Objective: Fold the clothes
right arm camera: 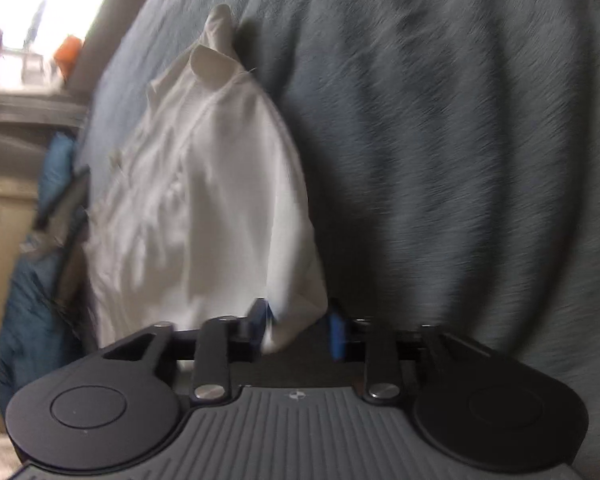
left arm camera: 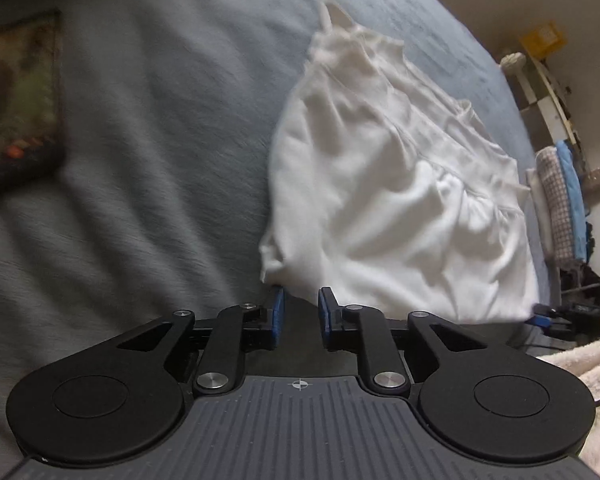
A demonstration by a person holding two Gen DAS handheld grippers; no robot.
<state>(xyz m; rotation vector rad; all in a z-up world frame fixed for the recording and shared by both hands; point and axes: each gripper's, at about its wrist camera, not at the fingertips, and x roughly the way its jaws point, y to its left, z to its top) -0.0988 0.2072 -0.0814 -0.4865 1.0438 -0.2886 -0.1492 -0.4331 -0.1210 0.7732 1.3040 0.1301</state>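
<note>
- White garment (left arm camera: 392,184) lies crumpled on the grey-blue bed (left arm camera: 160,140). Partly doubled over, wrinkled, not a neat packet. Fits either a fold underway or a piece just laid down for folding; can't tell which.
- Long axis runs away from both cams: near hem close to the fingers, narrow strap/collar end (right arm camera: 216,56) farthest off.
- Left gripper (left arm camera: 300,312): blue pads apart w/ a clear gap, nothing between them. It sits just at the near-left corner of the cloth; the left pad tip is about touching the hem edge, and the bulk of the garment spreads ahead and to the right.
- Right gripper (right arm camera: 300,324): a near corner of the cloth hangs down into the gap between the pads. The pads look spread, not pinched, but motion blur is heavy, so whether they're closing on it can't be told. In this view the cloth spreads ahead and to the left.
- Key relation: the two grippers sit at the two near corners of one hem, garment straight ahead between them. The right is further onto the fabric, the left only at the edge.
- Left view only: dark-framed picture (left arm camera: 20,100) lying on the bed to the far left, stack of folded textiles (left arm camera: 560,208) past the bed edge on the right, and the full width of the hem.
- Right view only: the corner in the right gap, a blue bundle (right arm camera: 40,280) by the bed's left side, and a bright window area.
</note>
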